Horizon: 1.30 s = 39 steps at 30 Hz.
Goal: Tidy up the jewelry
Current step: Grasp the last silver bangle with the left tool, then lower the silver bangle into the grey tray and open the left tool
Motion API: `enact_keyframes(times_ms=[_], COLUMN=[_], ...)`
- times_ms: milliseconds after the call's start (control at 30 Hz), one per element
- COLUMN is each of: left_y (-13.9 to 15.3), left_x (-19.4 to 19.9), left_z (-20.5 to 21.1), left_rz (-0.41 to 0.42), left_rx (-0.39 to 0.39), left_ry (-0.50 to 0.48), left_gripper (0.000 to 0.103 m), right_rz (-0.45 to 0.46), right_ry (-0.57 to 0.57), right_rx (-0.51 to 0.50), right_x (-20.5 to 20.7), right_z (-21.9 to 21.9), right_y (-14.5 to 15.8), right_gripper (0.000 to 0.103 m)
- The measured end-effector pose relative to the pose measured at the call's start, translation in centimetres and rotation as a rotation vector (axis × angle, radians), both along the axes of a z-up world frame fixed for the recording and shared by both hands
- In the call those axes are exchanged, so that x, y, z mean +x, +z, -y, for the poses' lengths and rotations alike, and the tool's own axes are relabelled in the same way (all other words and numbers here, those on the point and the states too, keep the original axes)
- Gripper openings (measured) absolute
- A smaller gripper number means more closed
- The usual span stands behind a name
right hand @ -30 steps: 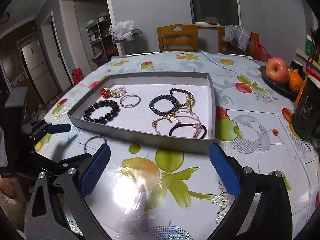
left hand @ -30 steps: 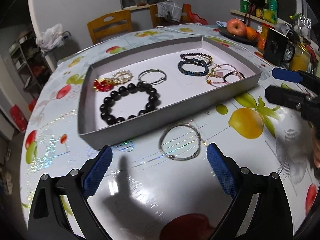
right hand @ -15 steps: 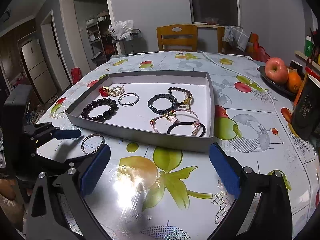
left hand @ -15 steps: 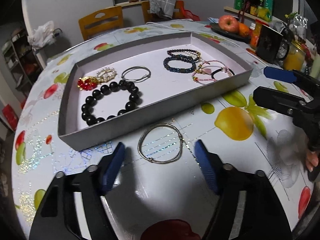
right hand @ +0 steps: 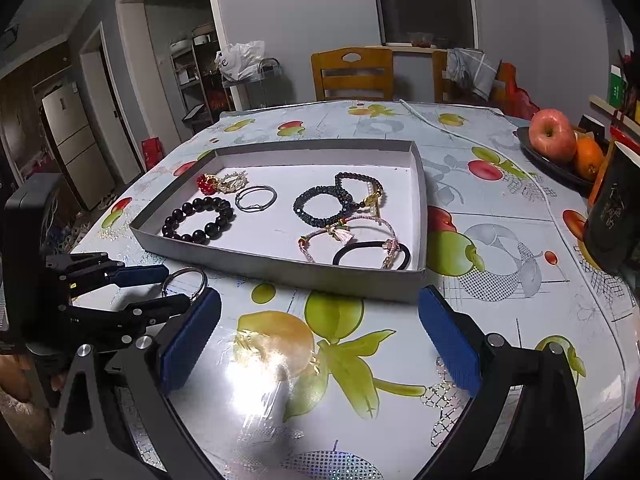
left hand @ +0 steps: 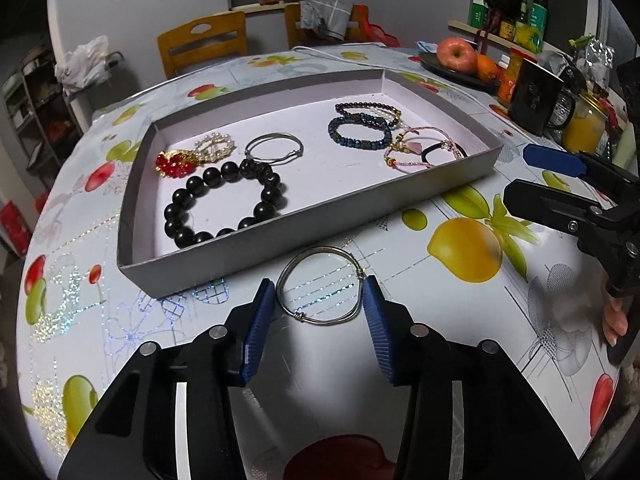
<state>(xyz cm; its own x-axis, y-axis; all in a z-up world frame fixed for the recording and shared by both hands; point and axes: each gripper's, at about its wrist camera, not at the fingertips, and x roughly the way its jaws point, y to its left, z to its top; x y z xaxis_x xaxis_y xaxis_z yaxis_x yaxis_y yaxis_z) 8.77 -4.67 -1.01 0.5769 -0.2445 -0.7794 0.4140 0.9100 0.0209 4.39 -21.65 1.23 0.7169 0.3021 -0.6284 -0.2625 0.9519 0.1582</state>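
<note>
A silver wire bangle (left hand: 320, 286) lies flat on the table just in front of the grey tray (left hand: 280, 246). My left gripper (left hand: 319, 300) straddles it, its blue pads close on either side of the ring, jaws partly open. The bangle also shows in the right wrist view (right hand: 186, 280) between the left fingers. The tray (right hand: 280, 266) holds a black bead bracelet (left hand: 226, 204), a second silver bangle (left hand: 274, 148), a red and pearl piece (left hand: 176, 162), dark bead bracelets (left hand: 360, 132) and a pink cord with a black hair tie (left hand: 424, 152). My right gripper (right hand: 320, 336) is open, empty, above the table.
A fruit plate with an apple (right hand: 552, 140) and orange sits at the back right. A black mug (right hand: 612, 220) stands at the right edge. Jars and bottles (left hand: 516, 64) line the far right. Wooden chairs (right hand: 352, 74) stand behind the table.
My left gripper has moved forward and down to the bangle, and its jaws have narrowed around it. The right gripper has hardly moved.
</note>
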Motion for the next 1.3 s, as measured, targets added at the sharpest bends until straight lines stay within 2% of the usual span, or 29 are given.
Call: enact_keyframes(times_ms=[233, 433, 600, 767, 933, 1200, 1300], left_y=[0.7, 4.5, 7.1, 8.5, 7.4, 3.1, 2.9], left_x=[-1.5, -2.3, -0.5, 3.1, 5.9, 6.8, 6.8], left_z=[0.0, -1.3, -2.0, -0.9, 1.1, 3.2, 2.9], left_rz=[0.043, 0.110, 0.144, 0.164, 0.119, 0.044, 0.049], left_rx=[0.029, -0.002, -0.033, -0.061, -0.119, -0.083, -0.097], left_ry=[-0.016, -0.027, -0.003, 0.028, 0.013, -0.019, -0.019], left_gripper=[0.046, 0.045, 0.045, 0.044, 0.044, 0.044, 0.045], right_rz=[0.003, 0.011, -0.008, -0.029, -0.047, -0.083, -0.075], right_ry=[0.010, 0.059, 0.060, 0.004, -0.079, -0.105, -0.097], right_rx=[-0.007, -0.001, 0.016, 0.068, 0.126, 0.175, 0.167], right_x=[-0.1, 0.8, 3.5, 6.7, 8.8, 9.5, 9.3], right_z=[0.1, 0.0, -0.2, 0.1, 1.3, 2.8, 2.4], right_y=[0.7, 3.9, 5.7, 5.3, 3.3, 1.1, 1.1], right_gripper=[0.097, 0.097, 0.097, 0.097, 0.097, 0.097, 0.097])
